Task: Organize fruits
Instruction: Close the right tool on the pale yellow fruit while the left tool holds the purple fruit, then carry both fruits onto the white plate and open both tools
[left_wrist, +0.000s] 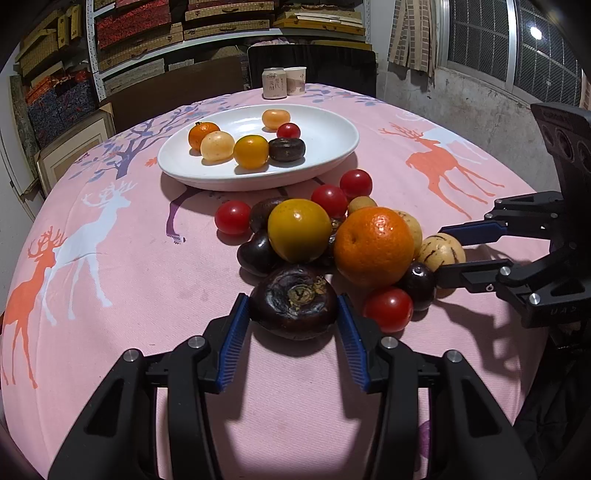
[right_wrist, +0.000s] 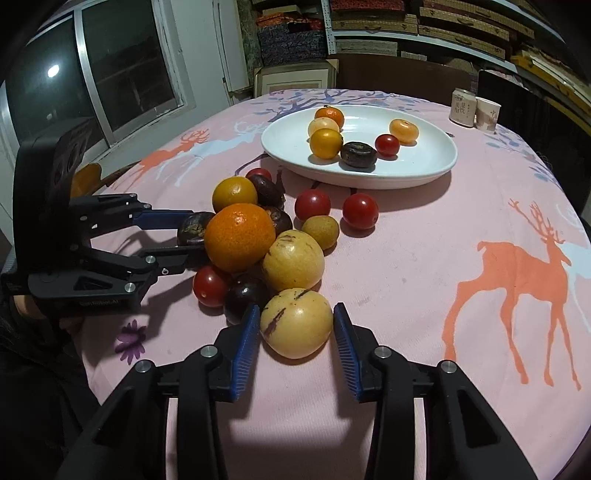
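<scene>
**Fruit sorting, partly done**

White plate (left_wrist: 332, 162) on the bench (left_wrist: 147, 258) holds six fruits: orange, pale, yellow, dark, a small red tomato and a light orange one. The larger heap (left_wrist: 332, 236) lies on the cloth just before it. Left hand-held gripper (left_wrist: 293, 314) pinches a dark purple fruit (left_wrist: 293, 301). Right hand-held gripper (right_wrist: 297, 328) brackets a pale streaked fruit (right_wrist: 295, 323); one pad touches, the other stands just clear.

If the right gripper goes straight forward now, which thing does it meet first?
The right gripper already has the pale streaked fruit between its fingers, so that comes first. Behind it lies a similar pale fruit; depth between them is unclear.
</scene>
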